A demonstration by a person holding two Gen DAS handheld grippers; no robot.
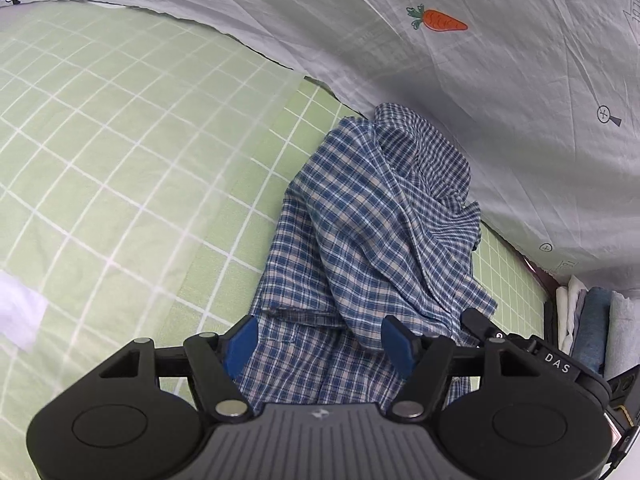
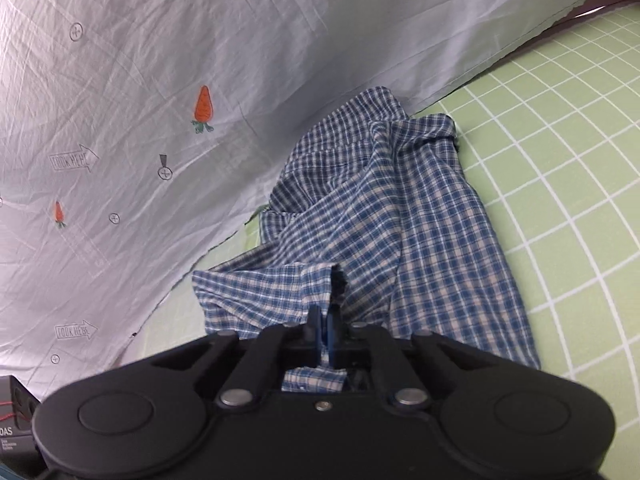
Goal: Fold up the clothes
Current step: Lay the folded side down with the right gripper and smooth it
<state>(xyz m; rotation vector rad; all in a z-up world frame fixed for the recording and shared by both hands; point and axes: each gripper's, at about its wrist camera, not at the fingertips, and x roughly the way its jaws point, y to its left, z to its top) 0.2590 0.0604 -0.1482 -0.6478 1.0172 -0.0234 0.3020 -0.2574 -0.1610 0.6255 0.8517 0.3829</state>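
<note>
A blue and white checked shirt (image 1: 360, 240) lies crumpled on a green grid-patterned sheet (image 1: 120, 152). My left gripper (image 1: 320, 344) is open, its blue pads spread over the near edge of the shirt with cloth lying between them. In the right wrist view the same checked shirt (image 2: 400, 208) stretches away from me, and my right gripper (image 2: 323, 328) is shut on a near fold of it, with cloth pinched between the blue pads. The other gripper's black body (image 1: 520, 352) pokes into the left wrist view at the right.
A pale grey quilt (image 1: 460, 60) printed with carrots and small symbols lies bunched along the far side of the shirt; the same quilt (image 2: 140, 120) fills the left of the right wrist view. Folded towels (image 1: 592, 328) are stacked at the right edge. A white patch (image 1: 20, 312) sits at the left.
</note>
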